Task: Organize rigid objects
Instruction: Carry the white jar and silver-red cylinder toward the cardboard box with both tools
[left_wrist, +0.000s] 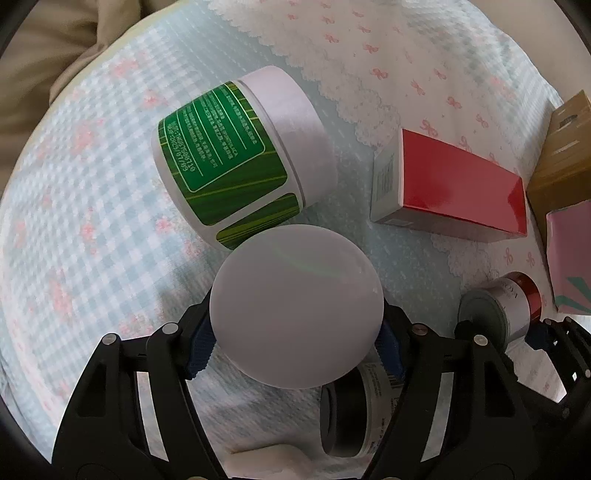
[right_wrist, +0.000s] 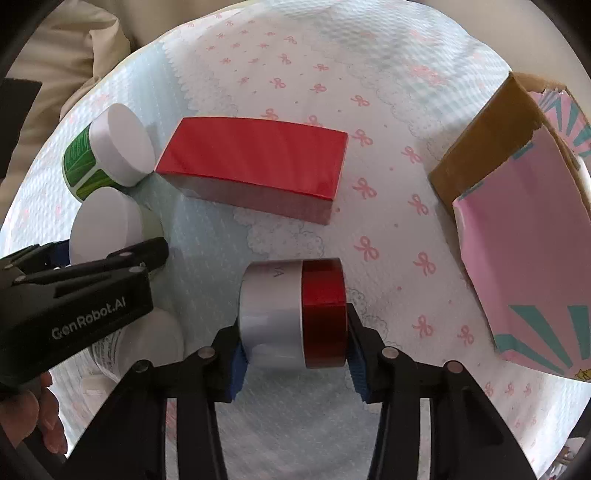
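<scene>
My left gripper (left_wrist: 295, 347) is shut on a white-lidded jar (left_wrist: 295, 306), its lid facing the camera; it also shows in the right wrist view (right_wrist: 107, 229). A green-labelled jar (left_wrist: 236, 155) lies on its side just beyond it, touching or nearly so. My right gripper (right_wrist: 293, 362) is shut on a silver jar with a red lid (right_wrist: 291, 314), held sideways just above the cloth. That jar also shows at the right of the left wrist view (left_wrist: 506, 306). A red box (right_wrist: 255, 162) lies flat beyond it.
A brown cardboard box (right_wrist: 484, 147) holding a pink box (right_wrist: 524, 236) stands at the right. A white-and-black container (left_wrist: 351, 413) lies under my left gripper. A bow-patterned cloth (right_wrist: 295, 74) covers the surface. Beige bedding (left_wrist: 44, 55) lies past its far left edge.
</scene>
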